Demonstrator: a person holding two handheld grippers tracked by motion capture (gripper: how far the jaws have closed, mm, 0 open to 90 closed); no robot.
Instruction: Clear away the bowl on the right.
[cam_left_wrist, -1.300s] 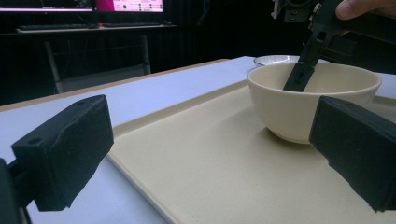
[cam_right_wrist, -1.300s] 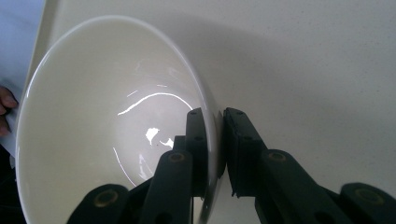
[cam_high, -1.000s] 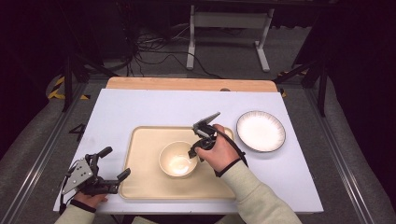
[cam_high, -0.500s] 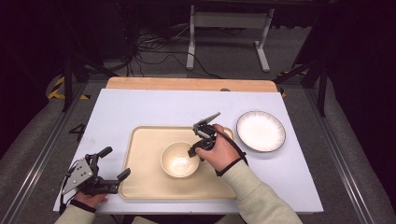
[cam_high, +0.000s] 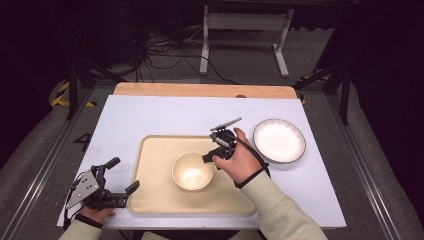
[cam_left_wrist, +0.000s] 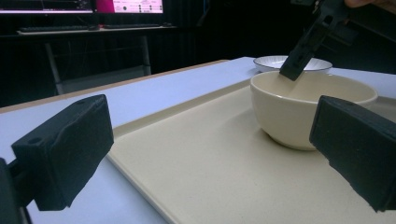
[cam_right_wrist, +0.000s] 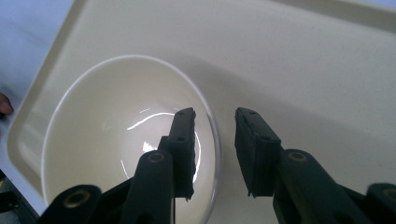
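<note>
Right gripper view: right claw (cam_right_wrist: 214, 154) jaws, just now opening, are straddling the rim of the bowl (cam_right_wrist: 107, 140) without pressing it, releasing it onto the tray (cam_high: 160, 150) on the desk (cam_high: 150, 115). Left claw (cam_high: 120, 177) is resting apart and empty beside the tray.
</note>
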